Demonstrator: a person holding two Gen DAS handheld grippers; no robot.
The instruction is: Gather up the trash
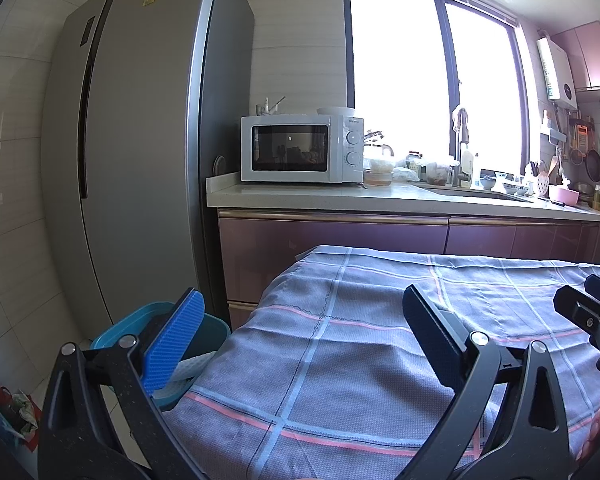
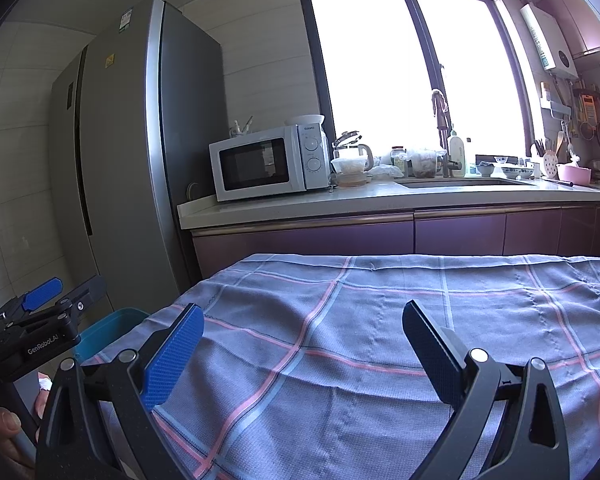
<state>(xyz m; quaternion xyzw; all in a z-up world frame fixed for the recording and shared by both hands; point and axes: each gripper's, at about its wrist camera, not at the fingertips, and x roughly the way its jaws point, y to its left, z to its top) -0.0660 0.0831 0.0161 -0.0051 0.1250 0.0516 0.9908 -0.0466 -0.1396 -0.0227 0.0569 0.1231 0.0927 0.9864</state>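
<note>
Two tools, both spread wide, gripping nothing.
Left tool (image 1: 304,336) over teal plastic bin (image 1: 210,330) edge; right tool (image 2: 304,340) above plaid-clothed bench (image 2: 380,320).

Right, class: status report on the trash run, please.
Left gripper open, empty. Right gripper open, empty. Teal bin left of table. No trash on cloth, nothing in the way.
</note>
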